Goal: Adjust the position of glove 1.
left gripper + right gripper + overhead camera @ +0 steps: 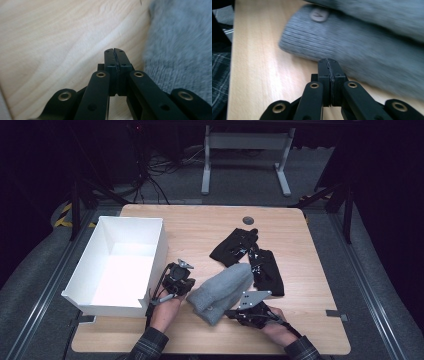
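Observation:
A grey knitted beanie [221,291] lies on the wooden table [200,227] near its front edge. My left gripper [186,287] sits just left of the hat, and its jaws are shut with nothing between them. In the left gripper view the gripper [114,50] points at bare wood, with the beanie [180,50] off to its right. My right gripper [231,312] is at the hat's front right edge, shut and empty. The right gripper view shows the gripper [328,60] close to the beanie's ribbed cuff [352,47], which bears a small round tag [319,15].
An open white box [117,265] stands on the table's left side, right beside my left hand. Two black gloves [235,246] [266,270] lie behind and to the right of the hat. A round cable hole [248,220] sits near the far edge.

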Demonstrator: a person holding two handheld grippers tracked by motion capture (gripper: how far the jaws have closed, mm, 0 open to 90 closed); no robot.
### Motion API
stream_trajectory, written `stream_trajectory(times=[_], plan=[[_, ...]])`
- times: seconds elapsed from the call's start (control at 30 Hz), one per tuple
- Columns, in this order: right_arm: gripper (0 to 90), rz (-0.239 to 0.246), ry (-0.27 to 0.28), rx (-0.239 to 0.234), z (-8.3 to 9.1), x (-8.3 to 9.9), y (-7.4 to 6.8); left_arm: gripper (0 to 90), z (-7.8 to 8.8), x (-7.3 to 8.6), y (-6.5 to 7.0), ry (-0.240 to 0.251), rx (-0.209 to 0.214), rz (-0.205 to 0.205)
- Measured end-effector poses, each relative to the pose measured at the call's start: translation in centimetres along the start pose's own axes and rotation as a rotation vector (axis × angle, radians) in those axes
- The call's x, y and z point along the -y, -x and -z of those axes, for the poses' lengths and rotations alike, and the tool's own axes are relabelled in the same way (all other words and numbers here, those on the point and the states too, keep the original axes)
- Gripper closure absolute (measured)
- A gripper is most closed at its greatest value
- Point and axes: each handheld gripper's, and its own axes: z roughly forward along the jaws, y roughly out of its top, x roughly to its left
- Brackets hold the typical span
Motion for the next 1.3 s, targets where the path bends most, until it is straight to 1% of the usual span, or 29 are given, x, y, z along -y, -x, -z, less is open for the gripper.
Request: stream_trajectory(times=[0.07, 0.13, 0.2, 0.23, 0.3, 0.4, 0.5, 0.6, 0.63, 0.67, 0.7, 0.8, 0.83, 0.87, 0.93, 0.97, 1.0, 1.03, 1.07, 1.1, 1.13, 1.17, 1.2, 1.23, 1.27, 1.3], plan=[[90.0, 0.009, -0.004, -0.012, -0.5, -0.2, -0.4, 89.9, -0.3, 0.2, 0.0, -0.016, 0.018, 0.003], [90.0, 0.015, -0.005, -0.018, -0.7, -0.3, -0.5, 89.9, -0.3, 0.4, 0.0, -0.026, 0.059, 0.013], [90.0, 0.017, -0.006, -0.017, -0.9, -0.4, -0.6, 90.0, 0.0, 0.4, 0.1, -0.011, 0.086, 0.008], [90.0, 0.015, -0.008, -0.017, -0.9, -0.4, -0.6, 90.0, 0.3, 0.4, 0.2, 0.002, 0.101, 0.016], [90.0, 0.016, -0.009, -0.016, -0.9, -0.4, -0.6, 90.0, 0.6, 0.4, 0.2, 0.011, 0.109, 0.016], [90.0, 0.015, -0.008, -0.017, -0.9, -0.4, -0.6, 90.0, 1.3, 0.5, 0.4, 0.024, 0.159, 0.028], [90.0, 0.014, -0.002, -0.013, -0.9, -0.4, -0.5, 90.0, 1.6, 0.5, 0.9, 0.027, 0.195, 0.018], [90.0, 0.014, 0.0, -0.01, -0.9, -0.5, -0.5, 90.0, 1.7, 0.6, 1.6, 0.016, 0.216, 0.002], [90.0, 0.014, 0.0, -0.009, -0.9, -0.5, -0.5, 90.0, 1.7, 0.6, 1.8, 0.017, 0.214, -0.008], [90.0, 0.013, -0.001, -0.009, -0.9, -0.5, -0.4, 90.0, 1.7, 0.6, 1.8, 0.018, 0.202, -0.014], [90.0, 0.012, 0.0, -0.008, -0.9, -0.5, -0.4, 89.9, 1.6, 0.6, 1.6, 0.018, 0.191, -0.007], [90.0, 0.009, 0.007, -0.006, -0.8, -0.5, -0.4, 89.4, 1.6, 0.7, 1.2, 0.036, 0.191, 0.003], [90.0, 0.009, 0.007, -0.004, -0.7, -0.4, -0.3, 86.9, 1.7, 0.6, 1.2, 0.039, 0.189, -0.005], [90.0, 0.006, 0.008, -0.003, -0.6, -0.4, -0.3, 84.4, 1.8, 0.5, 1.2, 0.053, 0.189, -0.009], [89.1, 0.002, 0.007, 0.005, -0.3, -0.2, -0.2, 79.7, 2.0, 0.4, 1.2, 0.071, 0.189, -0.012], [85.2, -0.001, 0.01, 0.01, -0.1, -0.1, -0.1, 76.7, 2.1, 0.3, 1.2, 0.072, 0.179, -0.023], [84.1, -0.008, 0.008, 0.012, 0.1, 0.0, 0.0, 72.7, 2.2, 0.1, 1.2, 0.08, 0.175, -0.036], [83.2, -0.01, 0.007, 0.017, 0.4, 0.2, 0.1, 68.3, 2.3, -0.1, 1.1, 0.092, 0.175, -0.037], [81.7, -0.018, 0.007, 0.02, 0.6, 0.4, 0.2, 64.4, 2.4, -0.4, 1.1, 0.105, 0.183, -0.049], [78.2, -0.026, 0.005, 0.031, 1.0, 0.7, 0.4, 59.0, 2.6, -0.6, 1.1, 0.112, 0.184, -0.059], [76.8, -0.028, 0.002, 0.038, 1.3, 0.9, 0.5, 56.0, 2.7, -0.8, 1.1, 0.117, 0.197, -0.067], [72.9, -0.036, 0.0, 0.048, 1.6, 1.2, 0.7, 51.3, 2.7, -1.1, 1.1, 0.115, 0.203, -0.082], [72.9, -0.036, 0.0, 0.048, 1.6, 1.2, 0.7, 48.3, 2.7, -1.1, 1.1, 0.115, 0.203, -0.082], [69.7, -0.049, 0.001, 0.066, 2.3, 1.6, 1.0, 44.9, 2.7, -1.5, 1.3, 0.127, 0.204, -0.112], [69.7, -0.049, 0.001, 0.066, 2.3, 1.6, 1.0, 42.4, 2.7, -1.5, 1.3, 0.127, 0.204, -0.112], [67.9, -0.05, 0.005, 0.073, 2.5, 1.8, 1.1, 42.4, 2.7, -1.8, 1.4, 0.133, 0.207, -0.125]])
